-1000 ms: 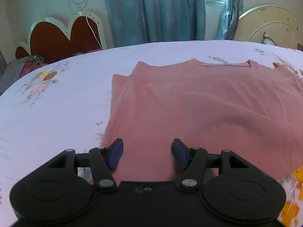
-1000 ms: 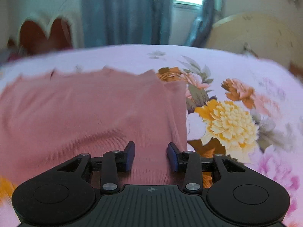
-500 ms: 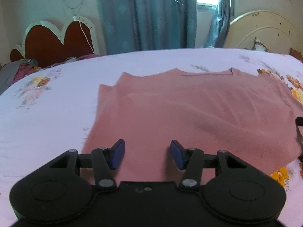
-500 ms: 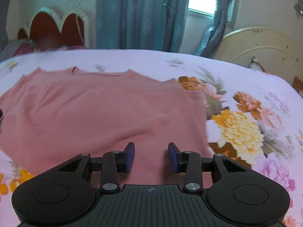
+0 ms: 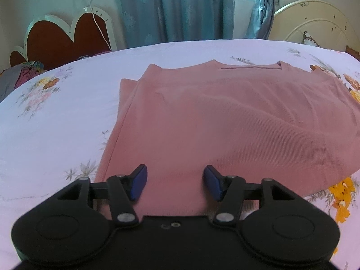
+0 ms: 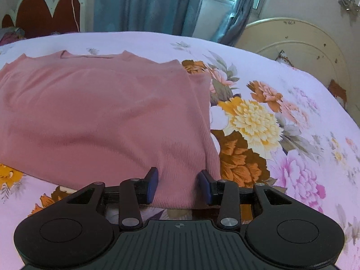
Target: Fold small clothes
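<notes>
The pink ribbed knit top [image 5: 225, 121] is lying spread on the floral-printed bed sheet [image 5: 56, 117], neckline toward the far side. Its left sleeve appears already turned in, since a second layer edge is showing along that side; the right side [image 6: 200, 94] is showing a similar narrow underlying strip. Judging from this, the side folds are largely done, while the body is still lying at full length, so the lengthwise fold from hem toward neckline is remaining.

The left gripper [image 5: 175, 183] is hovering over the near hem at the left corner, its blue pads spread with only flat cloth beneath; its jaws have just been opening slightly. The right gripper [image 6: 178, 185] is sitting at the near right corner of the hem, jaws partly spread with cloth between them, the pads not visibly pressing it.

Beyond the bed, blue curtains [image 5: 175, 9], a red heart-shaped headboard [image 5: 60, 36] and a cream round headboard [image 6: 297, 45] are standing.
</notes>
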`<state>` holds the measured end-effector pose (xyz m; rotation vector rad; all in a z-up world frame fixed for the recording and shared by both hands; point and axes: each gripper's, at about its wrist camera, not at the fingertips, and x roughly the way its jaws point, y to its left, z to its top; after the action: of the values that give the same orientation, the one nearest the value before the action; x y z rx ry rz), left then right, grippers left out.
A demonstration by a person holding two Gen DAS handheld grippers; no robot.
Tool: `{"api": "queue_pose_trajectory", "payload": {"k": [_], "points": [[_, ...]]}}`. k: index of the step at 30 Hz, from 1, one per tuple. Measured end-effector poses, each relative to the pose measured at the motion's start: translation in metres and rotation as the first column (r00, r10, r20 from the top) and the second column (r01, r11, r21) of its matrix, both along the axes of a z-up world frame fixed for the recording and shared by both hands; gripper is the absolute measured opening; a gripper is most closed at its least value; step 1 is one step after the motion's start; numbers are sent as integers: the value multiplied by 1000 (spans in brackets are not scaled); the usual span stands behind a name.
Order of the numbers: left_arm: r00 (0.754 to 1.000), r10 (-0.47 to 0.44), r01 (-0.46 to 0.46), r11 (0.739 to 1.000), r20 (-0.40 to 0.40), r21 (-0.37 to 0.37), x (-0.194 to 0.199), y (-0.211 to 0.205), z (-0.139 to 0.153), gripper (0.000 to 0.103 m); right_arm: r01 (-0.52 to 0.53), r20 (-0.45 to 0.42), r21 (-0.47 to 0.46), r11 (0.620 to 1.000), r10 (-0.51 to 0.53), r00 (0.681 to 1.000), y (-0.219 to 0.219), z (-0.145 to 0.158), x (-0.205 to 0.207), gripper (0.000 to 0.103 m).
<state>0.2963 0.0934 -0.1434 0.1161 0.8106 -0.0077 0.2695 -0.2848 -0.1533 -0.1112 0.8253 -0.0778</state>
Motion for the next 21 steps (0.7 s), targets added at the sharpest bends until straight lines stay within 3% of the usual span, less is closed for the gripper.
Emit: {"api": "queue_pose_trajectory", "payload": {"k": [6,12,15,21], "points": [[999,26,-27,999,-19,-24,-4,5,12,61,-17,58,104,994,11,998,18,25,-10,39],[999,48,-50,992,-21,-116,-16,14,32,69,-95,104,180,979,77,992,55,43,-6,39],[998,51,-53,989,-23,-138,-20,15,35,70,-130,101,198,972,111,989,75,40,1,39],[995,69,-75,993,-67,-93,-14,16,13,69,-137,40,193,972,132,990,94,17,17,39]]}}
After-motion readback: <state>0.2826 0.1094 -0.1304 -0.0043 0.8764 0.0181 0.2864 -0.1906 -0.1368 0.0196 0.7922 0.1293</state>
